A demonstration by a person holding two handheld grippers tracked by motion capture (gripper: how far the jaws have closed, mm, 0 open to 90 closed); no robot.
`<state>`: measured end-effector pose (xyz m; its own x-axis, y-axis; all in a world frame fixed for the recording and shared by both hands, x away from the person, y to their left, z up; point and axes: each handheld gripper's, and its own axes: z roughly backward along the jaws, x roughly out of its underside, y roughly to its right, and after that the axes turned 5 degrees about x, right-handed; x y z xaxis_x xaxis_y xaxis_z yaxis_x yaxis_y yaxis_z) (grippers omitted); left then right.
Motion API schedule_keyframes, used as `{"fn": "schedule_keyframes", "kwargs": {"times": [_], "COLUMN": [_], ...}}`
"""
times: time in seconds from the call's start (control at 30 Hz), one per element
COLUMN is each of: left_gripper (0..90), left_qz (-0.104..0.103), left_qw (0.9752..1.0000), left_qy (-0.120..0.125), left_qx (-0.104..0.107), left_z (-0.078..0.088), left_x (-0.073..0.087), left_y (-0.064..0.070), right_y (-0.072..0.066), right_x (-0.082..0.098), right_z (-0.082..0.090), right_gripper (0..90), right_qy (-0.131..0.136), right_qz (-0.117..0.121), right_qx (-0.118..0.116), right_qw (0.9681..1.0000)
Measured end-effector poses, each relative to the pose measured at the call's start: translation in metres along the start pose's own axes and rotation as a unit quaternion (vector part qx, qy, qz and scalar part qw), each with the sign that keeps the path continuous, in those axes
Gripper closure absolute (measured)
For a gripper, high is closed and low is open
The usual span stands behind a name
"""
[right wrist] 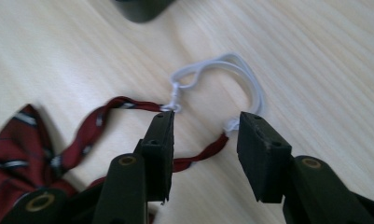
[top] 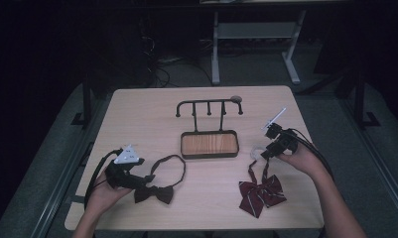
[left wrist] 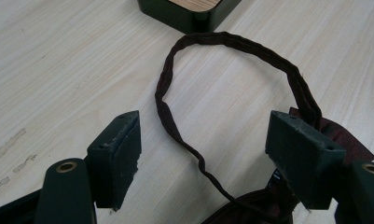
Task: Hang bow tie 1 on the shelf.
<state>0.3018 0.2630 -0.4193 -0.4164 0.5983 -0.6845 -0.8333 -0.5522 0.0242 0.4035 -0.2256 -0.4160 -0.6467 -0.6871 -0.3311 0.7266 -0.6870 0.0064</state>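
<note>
A: On the table (top: 137, 119), centre: one tray (top: 209, 144) with a wooden floor and dark rim; behind it, a dark rack (top: 209, 106) with hooks hanging from its bar.

B: Left side?

A: One dark bow tie (top: 153, 193), bow near the front edge, its strap (left wrist: 175, 126) lying flat in a closed loop that reaches towards the tray's corner. Left gripper (top: 146, 179), held in the person's left hand (top: 103, 193), sits just beside the bow. Jaws spread wide; in the left gripper view the strap runs between them, touching neither pad, and the bow's edge lies by the far jaw.

B: Right side?

A: One red striped bow tie (top: 262, 194), flat on the table, with red straps leading up to a white elastic loop (right wrist: 226, 74). Right gripper (top: 264, 153), in the right hand (top: 300, 159), is low over that loop. Jaws parted, gripping nothing; the knots joining elastic to strap sit at the two jaw tips
</note>
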Motion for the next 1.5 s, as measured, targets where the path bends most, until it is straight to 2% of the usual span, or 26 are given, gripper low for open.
{"fn": "schedule_keyframes", "kwargs": {"times": [0.23,0.47,0.53,0.73,0.93,0.97,1.13,1.23,1.5], "left_gripper": [27.2,27.2,27.2,27.2,27.2,27.2,27.2,27.2,27.2], "left_qz": [0.000,0.002,0.002,0.001,0.001,0.001,0.001,0.003,0.002], "left_qw": [1.0000,1.0000,1.0000,1.0000,1.0000,1.0000,1.0000,1.0000,1.0000], "left_qy": [-0.003,-0.003,-0.004,-0.003,-0.002,-0.001,-0.001,0.002,0.000], "left_qx": [0.001,0.000,0.000,0.000,0.000,0.000,0.002,0.003,0.004], "left_z": [-0.002,-0.001,-0.001,0.000,0.000,0.000,0.000,0.000,0.000], "left_x": [0.000,0.000,0.000,0.000,0.000,0.000,0.000,0.000,-0.001], "left_y": [-0.001,-0.001,-0.001,-0.001,-0.001,-0.001,-0.001,-0.001,-0.001], "right_y": [0.006,0.009,0.009,0.008,0.007,0.005,0.004,0.004,0.002], "right_x": [-0.001,-0.002,-0.002,-0.005,-0.005,-0.006,-0.007,-0.006,-0.001], "right_z": [-0.009,-0.019,-0.020,-0.022,-0.026,-0.026,-0.027,-0.026,-0.004], "right_gripper": [57.7,60.4,60.9,70.3,73.1,76.2,83.0,83.5,84.3], "right_qy": [-0.018,-0.050,-0.052,-0.054,-0.066,-0.070,-0.072,-0.074,-0.037], "right_qz": [-0.013,-0.029,-0.028,-0.026,-0.026,-0.024,-0.019,-0.016,-0.005], "right_qx": [0.007,0.016,0.017,0.022,0.025,0.029,0.029,0.022,-0.008], "right_qw": [0.9997,0.9982,0.9981,0.9980,0.9972,0.9969,0.9968,0.9969,0.9993]}}
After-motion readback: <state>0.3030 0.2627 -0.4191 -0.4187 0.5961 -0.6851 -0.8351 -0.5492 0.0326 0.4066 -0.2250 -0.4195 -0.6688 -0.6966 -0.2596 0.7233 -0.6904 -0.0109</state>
